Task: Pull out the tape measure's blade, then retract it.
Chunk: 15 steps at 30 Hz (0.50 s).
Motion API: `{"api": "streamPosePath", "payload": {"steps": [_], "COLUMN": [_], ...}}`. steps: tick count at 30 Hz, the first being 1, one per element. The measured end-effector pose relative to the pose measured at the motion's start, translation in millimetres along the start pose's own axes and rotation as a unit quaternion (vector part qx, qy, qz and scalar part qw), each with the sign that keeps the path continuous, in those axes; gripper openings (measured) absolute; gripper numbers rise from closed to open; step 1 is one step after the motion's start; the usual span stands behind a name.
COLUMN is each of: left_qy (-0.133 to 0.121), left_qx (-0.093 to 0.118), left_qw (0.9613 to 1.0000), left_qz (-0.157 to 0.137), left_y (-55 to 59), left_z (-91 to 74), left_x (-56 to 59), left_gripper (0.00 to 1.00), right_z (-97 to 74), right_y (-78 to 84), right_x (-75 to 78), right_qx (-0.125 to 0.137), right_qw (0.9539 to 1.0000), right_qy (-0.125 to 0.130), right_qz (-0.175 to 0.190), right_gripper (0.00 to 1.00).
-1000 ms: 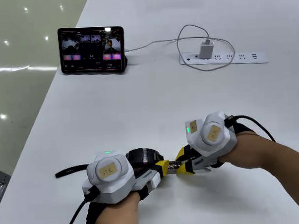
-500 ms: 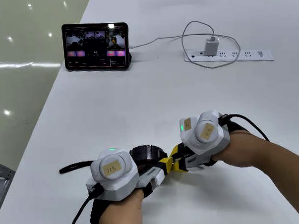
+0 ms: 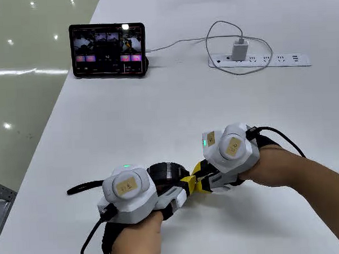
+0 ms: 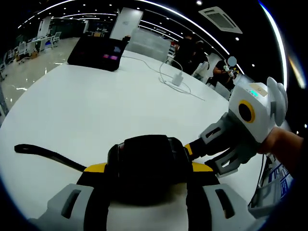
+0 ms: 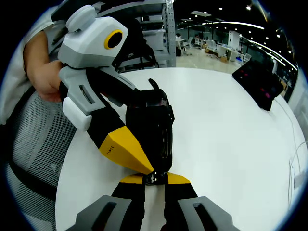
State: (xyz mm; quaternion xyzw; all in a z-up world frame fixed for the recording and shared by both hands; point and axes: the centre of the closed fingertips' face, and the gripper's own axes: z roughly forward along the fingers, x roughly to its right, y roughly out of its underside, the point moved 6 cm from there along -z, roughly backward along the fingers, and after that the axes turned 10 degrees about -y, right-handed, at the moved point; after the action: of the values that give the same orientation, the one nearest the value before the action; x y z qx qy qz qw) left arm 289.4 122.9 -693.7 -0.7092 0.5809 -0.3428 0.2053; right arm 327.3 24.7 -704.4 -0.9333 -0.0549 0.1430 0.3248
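Note:
A black tape measure (image 3: 167,173) lies low on the white table (image 3: 158,116), its case clamped between the yellow-tipped jaws of my left gripper (image 3: 182,189). In the left gripper view the case (image 4: 149,161) sits between both fingers, and its black strap (image 4: 43,153) trails off to the left. My right gripper (image 3: 198,183) faces it from the right, shut on the blade's end hook (image 5: 155,177) right at the mouth of the case (image 5: 156,120). Almost no blade shows between them. The left gripper's yellow finger (image 5: 122,147) lies along the case.
At the far left a tablet (image 3: 107,50) stands with its screen lit. A power strip (image 3: 259,60) with a white charger (image 3: 239,49) and looped cable lies at the far right. The table's left edge drops to a shiny floor (image 3: 21,83).
The right gripper has moved left toward the case. The short stretch of blade between the grippers has gone back in. The left gripper has held the case still.

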Motion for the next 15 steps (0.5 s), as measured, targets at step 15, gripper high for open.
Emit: {"api": "streamPosePath", "payload": {"steps": [15], "left_qy": [0.012], "left_qx": [-0.002], "left_qw": [0.9998], "left_qz": [0.016], "left_y": [0.3], "left_z": [-0.8], "left_x": [0.2], "left_gripper": [0.61], "right_z": [-3.4], "right_y": [-1.8], "right_x": [-4.0], "right_qx": [0.013], "right_qw": [0.9997], "right_qy": [0.005], "right_qz": [0.02], "right_gripper": [0.2]}}
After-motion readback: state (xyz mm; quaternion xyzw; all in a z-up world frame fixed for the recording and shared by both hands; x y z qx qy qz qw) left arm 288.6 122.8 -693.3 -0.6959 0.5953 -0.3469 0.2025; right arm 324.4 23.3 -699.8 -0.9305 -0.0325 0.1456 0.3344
